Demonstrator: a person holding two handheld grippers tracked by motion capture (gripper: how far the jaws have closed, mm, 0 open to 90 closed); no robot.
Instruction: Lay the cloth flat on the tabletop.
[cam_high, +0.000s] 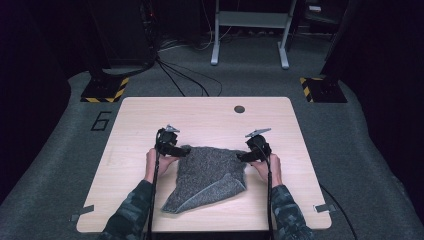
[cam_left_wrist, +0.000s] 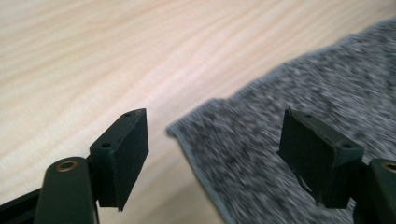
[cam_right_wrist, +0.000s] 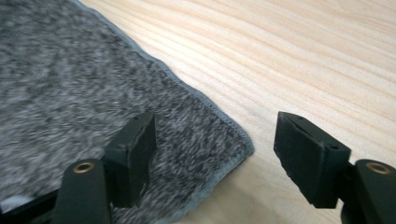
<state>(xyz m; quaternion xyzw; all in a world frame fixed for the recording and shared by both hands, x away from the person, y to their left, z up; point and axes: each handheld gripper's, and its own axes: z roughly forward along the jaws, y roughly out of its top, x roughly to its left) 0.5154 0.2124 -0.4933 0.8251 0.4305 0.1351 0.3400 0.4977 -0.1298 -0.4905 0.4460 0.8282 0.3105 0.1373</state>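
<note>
A grey speckled cloth (cam_high: 207, 175) lies crumpled on the wooden table (cam_high: 210, 117), one flap folded over toward the front. My left gripper (cam_high: 176, 150) is at the cloth's far left corner; in the left gripper view its jaws stand wide apart over that corner (cam_left_wrist: 210, 121), which lies flat on the wood and is not pinched. My right gripper (cam_high: 246, 156) is at the far right corner; in the right gripper view the cloth corner (cam_right_wrist: 229, 140) lies flat between and below its parted jaws. Both grippers (cam_left_wrist: 215, 154) (cam_right_wrist: 215, 158) are open and hold nothing.
A small dark round hole (cam_high: 239, 109) sits near the table's far edge. Tape tabs mark the front corners (cam_high: 81, 212) (cam_high: 324, 207). Cables (cam_high: 185, 80) and a metal stand (cam_high: 250, 30) are on the floor beyond the table.
</note>
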